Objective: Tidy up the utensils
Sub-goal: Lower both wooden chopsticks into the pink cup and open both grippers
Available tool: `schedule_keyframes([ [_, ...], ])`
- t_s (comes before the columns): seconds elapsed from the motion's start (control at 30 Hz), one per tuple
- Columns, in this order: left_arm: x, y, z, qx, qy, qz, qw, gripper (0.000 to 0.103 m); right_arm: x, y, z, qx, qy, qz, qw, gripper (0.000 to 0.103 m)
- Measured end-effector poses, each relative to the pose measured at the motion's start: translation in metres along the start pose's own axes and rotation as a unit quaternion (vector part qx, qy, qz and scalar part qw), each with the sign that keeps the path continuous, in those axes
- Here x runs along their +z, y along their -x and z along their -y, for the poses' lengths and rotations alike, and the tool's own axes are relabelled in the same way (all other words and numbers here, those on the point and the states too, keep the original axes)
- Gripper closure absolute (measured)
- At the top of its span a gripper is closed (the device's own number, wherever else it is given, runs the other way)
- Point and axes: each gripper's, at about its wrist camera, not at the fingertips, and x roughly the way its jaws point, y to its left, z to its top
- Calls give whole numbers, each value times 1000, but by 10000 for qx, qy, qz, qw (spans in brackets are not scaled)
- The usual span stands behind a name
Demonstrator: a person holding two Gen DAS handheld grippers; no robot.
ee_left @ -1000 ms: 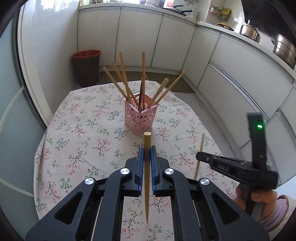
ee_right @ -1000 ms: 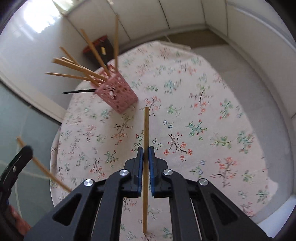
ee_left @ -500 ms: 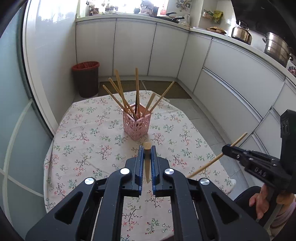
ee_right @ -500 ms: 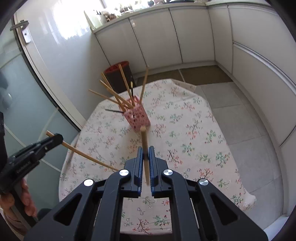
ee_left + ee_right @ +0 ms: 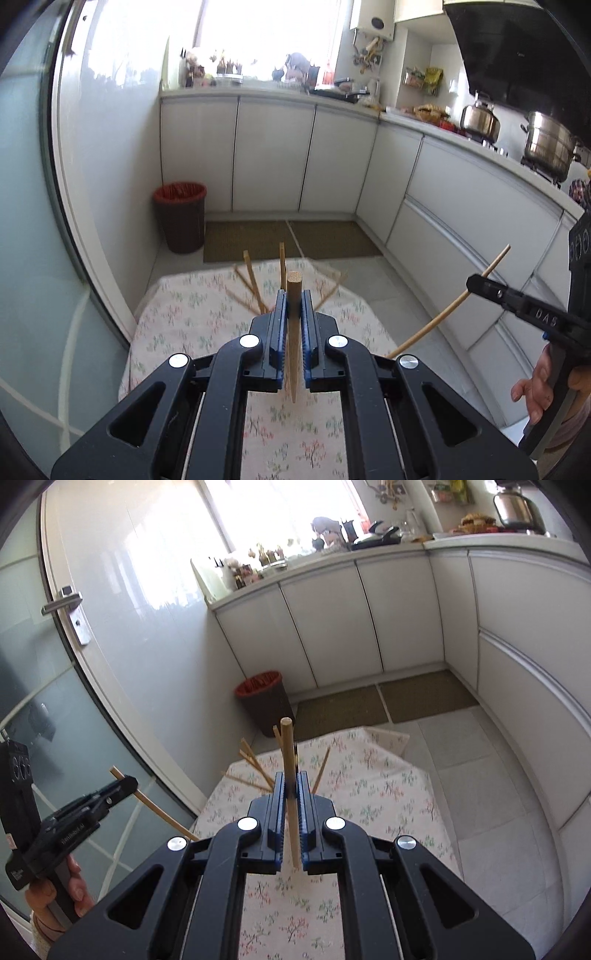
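My left gripper (image 5: 293, 306) is shut on a wooden chopstick (image 5: 294, 291) that points forward and up. My right gripper (image 5: 291, 786) is shut on another wooden chopstick (image 5: 287, 746). Each gripper shows in the other's view: the right gripper (image 5: 480, 286) with its chopstick (image 5: 443, 317), the left gripper (image 5: 125, 784) with its chopstick (image 5: 159, 812). Several chopsticks (image 5: 251, 277) stick up from the pink holder, which is hidden behind my fingers; they also show in the right wrist view (image 5: 251, 760). Both grippers are high above the floral tablecloth (image 5: 192, 314).
A dark bin with a red liner (image 5: 181, 218) stands on the floor beyond the table. White cabinets (image 5: 273, 155) run along the back and right. A glass door (image 5: 66, 686) is at the left. Pots (image 5: 546, 144) sit on the counter.
Both grippers have lifted and tilted up, away from the table, each still holding its chopstick. The pink holder has dropped out of sight behind the fingers.
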Motion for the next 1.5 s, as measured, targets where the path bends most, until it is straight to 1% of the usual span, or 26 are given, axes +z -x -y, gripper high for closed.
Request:
schedule_keyframes([
  [0.13, 38, -4, 6, 68, -38, 372, 9993, 97, 26, -2, -2, 3, 48, 252, 9997, 97],
  [0.23, 58, -23, 7, 173, -34, 482, 9987, 97, 42, -11, 0, 11, 37, 391, 9992, 97],
  [0.3, 64, -41, 8, 259, -40, 474, 9985, 97, 50, -18, 2, 41, 11, 430, 9991, 97],
  [0.4, 65, -76, 7, 344, -2, 330, 9989, 97, 57, -30, 5, 65, 10, 507, 9987, 96],
  [0.47, 59, -104, 5, 382, 52, 174, 9991, 97, 59, -42, 7, 69, 3, 498, 9987, 96],
  [0.53, 46, -133, 0, 348, 215, -82, 9991, 96, 59, -54, 10, 105, -23, 445, 9989, 96],
  [0.57, 42, -144, -4, 317, 291, -143, 9990, 96, 60, -60, 11, 113, -29, 438, 9990, 96],
  [0.6, 35, -156, -8, 225, 370, -241, 9988, 96, 59, -66, 11, 113, -6, 440, 9990, 96],
  [0.63, 30, -163, -12, 193, 426, -342, 9983, 94, 59, -72, 10, 106, 29, 438, 9990, 96],
  [0.67, 24, -170, -17, 199, 521, -473, 9973, 88, 58, -77, 10, 112, 48, 429, 9990, 96],
  [0.7, 19, -171, -21, 169, 604, -479, 9969, 86, 58, -83, 10, 132, 63, 422, 9990, 96],
  [0.73, 17, -167, -25, 161, 666, -398, 9969, 82, 58, -88, 9, 147, 86, 416, 9990, 96],
  [0.83, 14, -150, -35, 163, 736, -147, 9970, 78, 59, -101, 5, 170, 173, 447, 9987, 96],
  [0.93, 20, -128, -47, 235, 895, 173, 9956, 66, 61, -112, -1, 195, 243, 533, 9981, 96],
  [0.97, 22, -125, -46, 259, 924, 251, 9951, 64, 62, -117, -2, 219, 267, 532, 9980, 96],
  [1.07, 24, -114, -55, 241, 1046, 397, 9934, 64, 64, -130, -7, 200, 341, 501, 9980, 96],
  [1.2, 22, -115, -66, 271, 1165, 398, 9920, 64, 63, -149, -9, 143, 383, 428, 9982, 96],
  [1.3, 17, -122, -71, 286, 1241, 303, 9914, 64, 58, -165, -11, 93, 431, 299, 9986, 96],
  [1.4, 11, -132, -74, 305, 1269, 141, 9913, 64, 46, -184, -13, 73, 502, 114, 9986, 94],
  [1.47, 10, -134, -75, 379, 1220, 79, 9918, 64, 39, -194, -17, 71, 605, -5, 9981, 93],
  [1.5, 10, -133, -74, 459, 1190, 113, 9918, 64, 37, -195, -18, 64, 638, -9, 9979, 93],
])
